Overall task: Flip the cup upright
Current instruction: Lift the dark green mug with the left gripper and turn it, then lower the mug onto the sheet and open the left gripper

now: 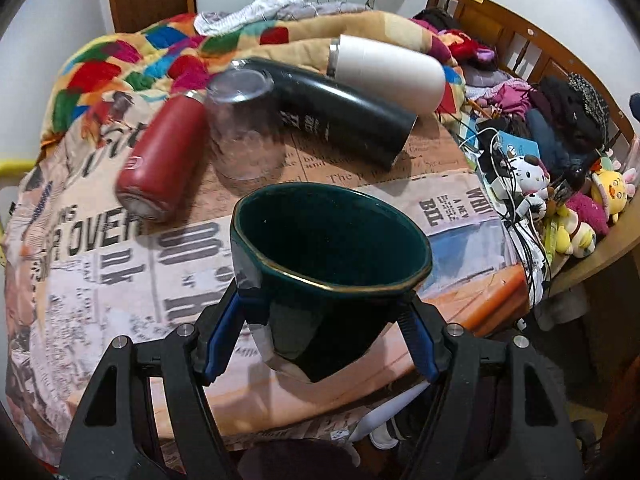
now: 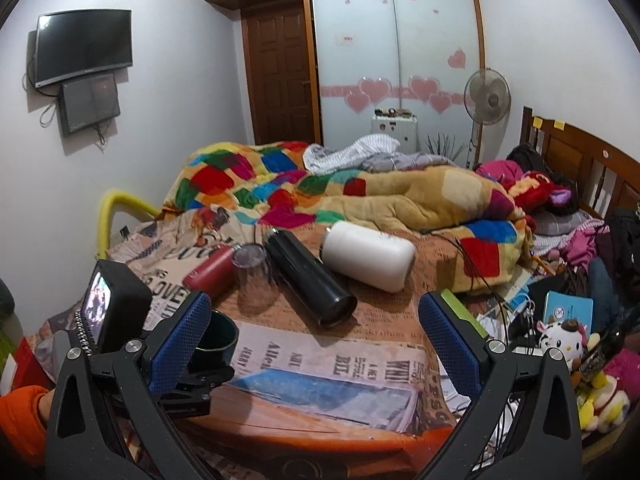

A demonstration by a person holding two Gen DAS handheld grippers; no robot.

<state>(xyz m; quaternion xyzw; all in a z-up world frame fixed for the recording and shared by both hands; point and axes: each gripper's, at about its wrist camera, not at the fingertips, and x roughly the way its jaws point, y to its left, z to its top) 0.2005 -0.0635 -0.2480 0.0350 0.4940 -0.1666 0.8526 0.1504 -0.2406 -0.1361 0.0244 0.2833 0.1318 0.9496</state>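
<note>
A bed (image 2: 280, 412) draped in a newspaper-print cover fills both of my views, with a patchwork quilt (image 2: 248, 184) bunched at its far side. Across the middle of the cover lie a white tumbler (image 1: 390, 74), a black flask (image 1: 340, 110) and a red bottle (image 1: 162, 156), all on their sides, with a clear plastic cup (image 1: 240, 128) standing mouth-down between the red bottle and the flask.

Nearest to me is the dark green mug (image 1: 330, 276), held in my left gripper (image 1: 328, 332), whose blue pads press its lower walls from either side. Its gold-rimmed mouth faces up and tips a little away from the camera, so its axis is near vertical; its base appears to hang clear of the cover, though I cannot be sure. I judge the turning nearly finished, with levelling and setting down straight below still to do.

My right gripper (image 2: 316, 340) hovers with fingers spread wide and nothing between them, beside the left one and farther from the mug.

The left wrist view shows the grip and the mug's interior. The right wrist view shows only a sliver of the mug (image 2: 218, 340) behind its own left finger, plus the left gripper's camera.
</note>
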